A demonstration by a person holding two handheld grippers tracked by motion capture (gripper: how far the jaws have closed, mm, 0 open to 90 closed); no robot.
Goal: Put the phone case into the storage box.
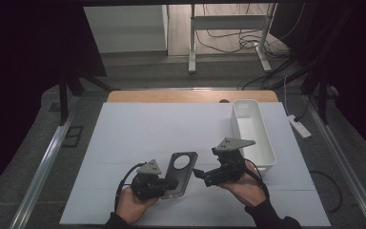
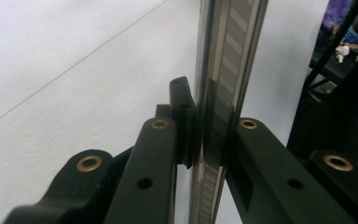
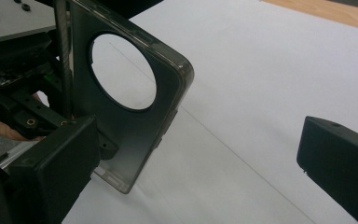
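A dark, see-through phone case (image 1: 182,171) with a round camera hole is held off the white sheet, its hole end away from the person. My left gripper (image 1: 169,184) is shut on the case's near end. In the left gripper view the case's thin edge (image 2: 216,107) runs upward, pinched between the two black jaws of the left gripper (image 2: 209,140). My right gripper (image 1: 199,174) points at the case from the right. In the right gripper view the right gripper (image 3: 200,163) stands open, and the case (image 3: 130,130) rises just beyond its left jaw, with nothing between the pads.
A white sheet (image 1: 147,129) covers most of the wooden table (image 1: 190,96). A long white bin (image 1: 268,145) stands at the right, close behind the right hand. Metal rails run along both sides of the table, and cables lie on the floor beyond.
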